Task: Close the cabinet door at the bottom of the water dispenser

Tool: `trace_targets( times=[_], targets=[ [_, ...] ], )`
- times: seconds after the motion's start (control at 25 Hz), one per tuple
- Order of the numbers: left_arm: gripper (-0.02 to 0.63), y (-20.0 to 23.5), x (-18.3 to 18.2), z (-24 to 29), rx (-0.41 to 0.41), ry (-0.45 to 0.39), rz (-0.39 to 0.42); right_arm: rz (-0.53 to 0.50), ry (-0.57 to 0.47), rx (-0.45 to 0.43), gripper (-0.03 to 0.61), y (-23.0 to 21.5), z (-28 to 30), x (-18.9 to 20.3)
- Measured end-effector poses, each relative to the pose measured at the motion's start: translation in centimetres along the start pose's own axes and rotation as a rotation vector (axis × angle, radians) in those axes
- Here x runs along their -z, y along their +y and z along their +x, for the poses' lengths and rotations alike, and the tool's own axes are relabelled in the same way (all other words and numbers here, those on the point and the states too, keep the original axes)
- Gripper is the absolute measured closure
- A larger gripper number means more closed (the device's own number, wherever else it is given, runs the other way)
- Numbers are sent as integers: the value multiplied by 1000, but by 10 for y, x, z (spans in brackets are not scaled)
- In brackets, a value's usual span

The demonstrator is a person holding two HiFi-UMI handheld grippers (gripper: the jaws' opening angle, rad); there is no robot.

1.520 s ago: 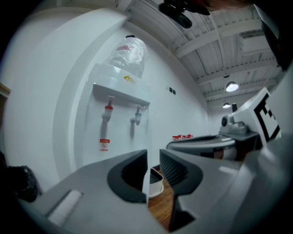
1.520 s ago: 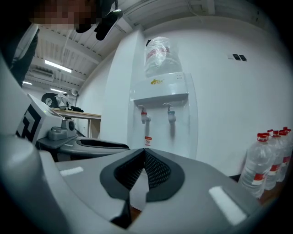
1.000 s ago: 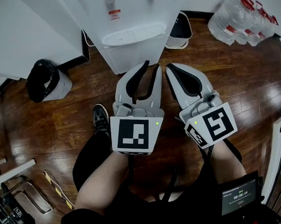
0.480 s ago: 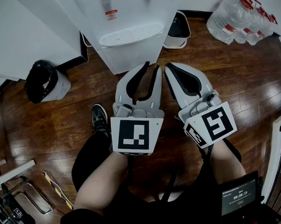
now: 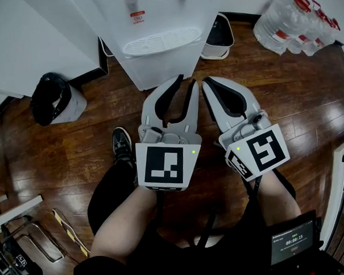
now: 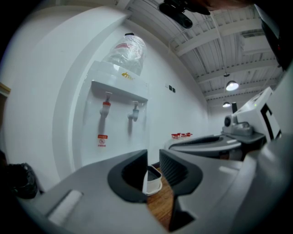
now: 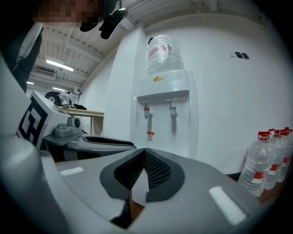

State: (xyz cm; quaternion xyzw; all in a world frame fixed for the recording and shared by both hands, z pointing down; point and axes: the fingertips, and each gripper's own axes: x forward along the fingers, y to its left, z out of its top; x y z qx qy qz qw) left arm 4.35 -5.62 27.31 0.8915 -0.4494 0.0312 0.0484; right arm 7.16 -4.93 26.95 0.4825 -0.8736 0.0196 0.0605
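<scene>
Cabinet door [image 5: 168, 66] at 12 o'clock, low on the water dispenser [image 5: 156, 26], looks flush, with no leaf swung out. The left hand-held gripper [image 5: 185, 81] and right hand-held gripper [image 5: 208, 82] hang near it, jaws together and empty. I judge it needs no push.

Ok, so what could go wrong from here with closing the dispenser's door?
1. The door shows in no view, so a push at the dispenser may be badly aimed.
2. The left gripper and right gripper sit close side by side, both shut. Moving in together, they might knock each other.
3. The bin stands right beside the dispenser, so a wide swing could bump it.
</scene>
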Motion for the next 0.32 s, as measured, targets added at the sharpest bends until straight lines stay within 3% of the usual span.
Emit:
trace_targets(
  times=[0.32],
  targets=[
    [511,0,2,1,0,4,-6,1,3,-4,574,1,1,2]
  ],
)
